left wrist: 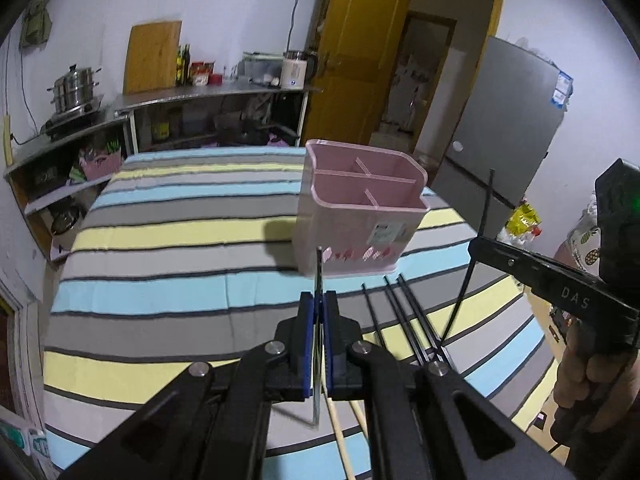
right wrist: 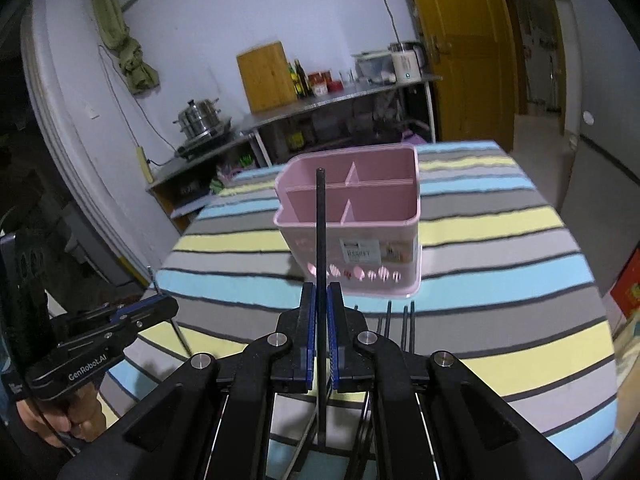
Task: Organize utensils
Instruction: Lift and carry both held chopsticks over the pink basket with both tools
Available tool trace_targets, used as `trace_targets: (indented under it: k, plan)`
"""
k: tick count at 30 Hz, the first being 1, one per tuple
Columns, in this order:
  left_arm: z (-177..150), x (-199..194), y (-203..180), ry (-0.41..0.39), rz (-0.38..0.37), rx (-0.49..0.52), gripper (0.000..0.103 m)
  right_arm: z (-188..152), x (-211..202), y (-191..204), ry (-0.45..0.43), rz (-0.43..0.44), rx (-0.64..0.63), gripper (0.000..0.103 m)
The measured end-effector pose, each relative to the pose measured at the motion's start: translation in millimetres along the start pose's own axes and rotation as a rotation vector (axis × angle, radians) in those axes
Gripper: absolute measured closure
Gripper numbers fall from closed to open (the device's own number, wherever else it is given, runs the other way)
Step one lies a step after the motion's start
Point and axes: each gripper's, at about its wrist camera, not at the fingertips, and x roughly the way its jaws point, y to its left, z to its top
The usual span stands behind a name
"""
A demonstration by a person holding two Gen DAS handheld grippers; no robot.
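Note:
A pink divided utensil holder (left wrist: 360, 200) stands upright on the striped tablecloth, also in the right wrist view (right wrist: 352, 216). My left gripper (left wrist: 319, 300) is shut on a thin metal utensil (left wrist: 318, 276) held upright in front of the holder. My right gripper (right wrist: 321, 296) is shut on a black chopstick (right wrist: 320, 220) that stands upright, its tip level with the holder's rim. In the left wrist view the right gripper (left wrist: 476, 245) is at the right with its chopstick (left wrist: 484, 216). The left gripper (right wrist: 170, 305) shows at the left of the right wrist view.
Several black chopsticks (left wrist: 404, 312) lie on the cloth in front of the holder, also in the right wrist view (right wrist: 406, 324). Two wooden chopsticks (left wrist: 340, 436) lie nearer. The striped table (left wrist: 180, 240) ends at a steel counter (left wrist: 208, 94) behind. A grey fridge (left wrist: 508, 120) stands right.

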Motion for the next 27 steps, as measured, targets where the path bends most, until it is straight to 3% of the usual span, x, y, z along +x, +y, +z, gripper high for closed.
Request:
trace_targets:
  k: [13,27]
  plan:
    - [34,-26,-16,-0.060,-0.028,0.018,0.098,25,-35,10,-0.102,-0.006,-0.032,0.098]
    - [115,-17,-30,-0.131,-0.067,0.012,0.098,97,-43,7,-0.249,0.006,-0.031,0.098]
